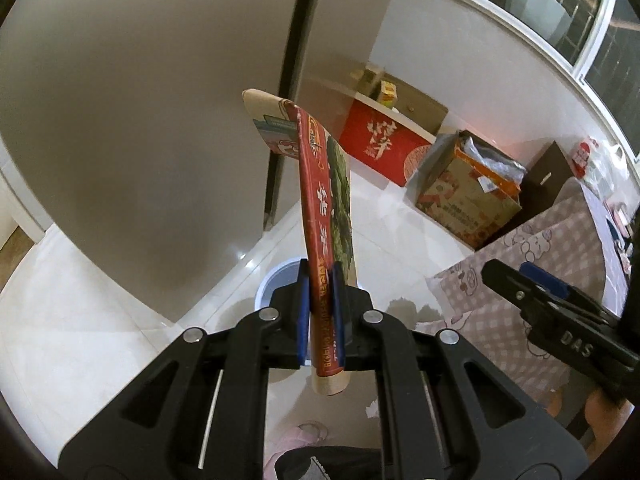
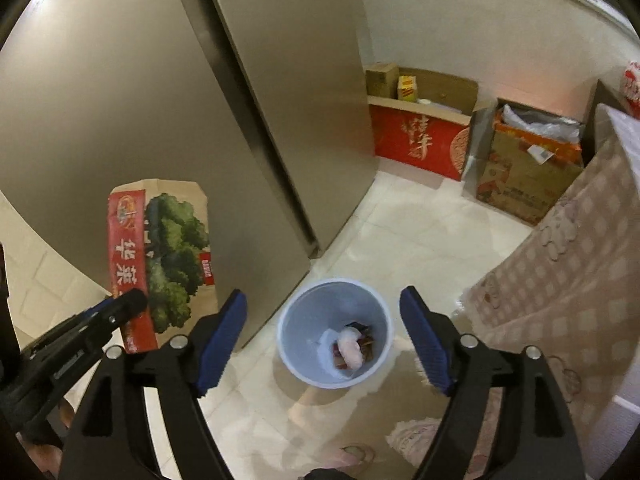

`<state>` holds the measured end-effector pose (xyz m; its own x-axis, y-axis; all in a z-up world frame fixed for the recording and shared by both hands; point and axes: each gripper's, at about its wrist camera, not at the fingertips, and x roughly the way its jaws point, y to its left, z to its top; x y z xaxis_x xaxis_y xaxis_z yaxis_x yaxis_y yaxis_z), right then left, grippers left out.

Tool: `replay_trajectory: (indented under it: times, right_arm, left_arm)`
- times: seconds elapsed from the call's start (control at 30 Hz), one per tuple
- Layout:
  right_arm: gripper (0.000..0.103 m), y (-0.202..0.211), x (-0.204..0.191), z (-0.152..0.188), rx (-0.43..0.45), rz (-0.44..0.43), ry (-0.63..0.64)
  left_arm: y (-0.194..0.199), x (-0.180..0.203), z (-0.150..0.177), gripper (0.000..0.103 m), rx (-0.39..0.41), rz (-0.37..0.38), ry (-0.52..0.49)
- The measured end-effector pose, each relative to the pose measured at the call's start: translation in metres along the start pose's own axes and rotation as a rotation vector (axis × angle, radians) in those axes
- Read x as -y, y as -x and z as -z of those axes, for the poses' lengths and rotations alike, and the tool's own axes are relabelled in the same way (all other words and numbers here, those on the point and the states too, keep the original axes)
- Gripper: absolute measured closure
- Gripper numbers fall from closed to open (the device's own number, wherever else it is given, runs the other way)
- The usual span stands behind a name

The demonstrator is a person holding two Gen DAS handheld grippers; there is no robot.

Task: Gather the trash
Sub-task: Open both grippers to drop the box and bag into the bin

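Note:
My left gripper (image 1: 320, 276) is shut on a flattened cardboard package (image 1: 320, 184), red with a green vegetable picture, which stands up edge-on between the blue pads. Below and behind it, part of a pale blue waste bin (image 1: 276, 276) shows on the floor. In the right wrist view, my right gripper (image 2: 323, 296) is open and holds nothing, its fingers framing the waste bin (image 2: 296, 320). Inside the bin lie crumpled white tissue and wrappers (image 2: 352, 350). The package (image 2: 168, 248) hangs to the bin's left, held by the left gripper (image 2: 128, 304).
A tall grey fridge door (image 2: 260, 120) stands just left of the bin. A table with a pink checked cloth (image 2: 560, 260) is on the right. A red gift box (image 2: 416, 140) and an open carton (image 2: 528, 172) sit against the far wall. Pink slippers (image 2: 408, 436) are below.

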<state>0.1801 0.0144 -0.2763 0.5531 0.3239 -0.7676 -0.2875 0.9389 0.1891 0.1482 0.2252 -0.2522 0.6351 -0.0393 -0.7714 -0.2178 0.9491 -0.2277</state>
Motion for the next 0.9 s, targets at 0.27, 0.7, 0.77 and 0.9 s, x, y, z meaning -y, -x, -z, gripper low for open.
replay_trajectory:
  times: [0.27,0.7,0.77,0.9]
  right_arm:
    - [0.024,0.027,0.002,0.011,0.056,0.052,0.038]
    - [0.022,0.057,0.002,0.013,0.173,0.087,0.03]
    - [0.022,0.058,0.003,0.014,0.172,0.088,0.028]
    - [0.022,0.06,0.008,0.012,0.171,0.09,0.021]
  left_arm:
    - [-0.018,0.017,-0.011,0.093,-0.041,0.008,-0.028]
    - [-0.034,0.034,-0.024,0.053,-0.077,-0.008,-0.067]
    - [-0.034,0.034,-0.025,0.031,-0.055,-0.059,-0.069]
    - [-0.031,0.037,-0.022,0.031,-0.067,-0.059,-0.076]
